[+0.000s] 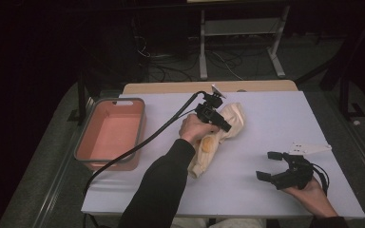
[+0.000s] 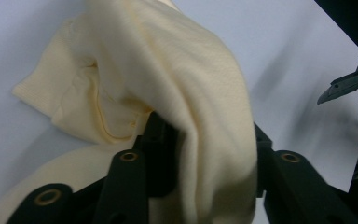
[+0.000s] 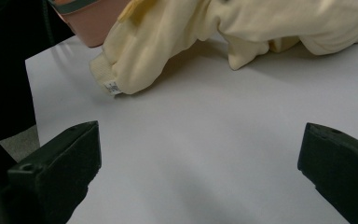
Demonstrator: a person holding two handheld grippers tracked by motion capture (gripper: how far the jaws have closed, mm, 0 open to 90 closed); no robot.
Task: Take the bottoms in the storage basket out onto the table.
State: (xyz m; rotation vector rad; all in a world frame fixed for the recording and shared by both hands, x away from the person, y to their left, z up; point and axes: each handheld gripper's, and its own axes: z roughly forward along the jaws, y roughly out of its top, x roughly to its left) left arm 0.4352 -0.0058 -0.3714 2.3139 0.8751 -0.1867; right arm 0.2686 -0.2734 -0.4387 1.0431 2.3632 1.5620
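Bin [image 1: 109, 133]: pink, grey-rimmed, at the table's left edge, with nothing visible inside.
Left gripper [image 1: 217, 119]: at the table's middle, over the cloth [image 1: 228, 121]. In the left gripper view a fold of cloth [image 2: 191, 107] drapes between the jaws; I cannot tell whether the pads press on it.
Cloth: pale yellow garment, crumpled mid-table, right of the bin, apart from it.
Right gripper [image 1: 270, 165]: low at the table's [image 1: 275, 118] right front, jaws wide apart, holding nothing, well clear of the cloth.
Risk: with so loose a hold, the fold may slip free if lifted; a trailing end could drag or miss the bin.
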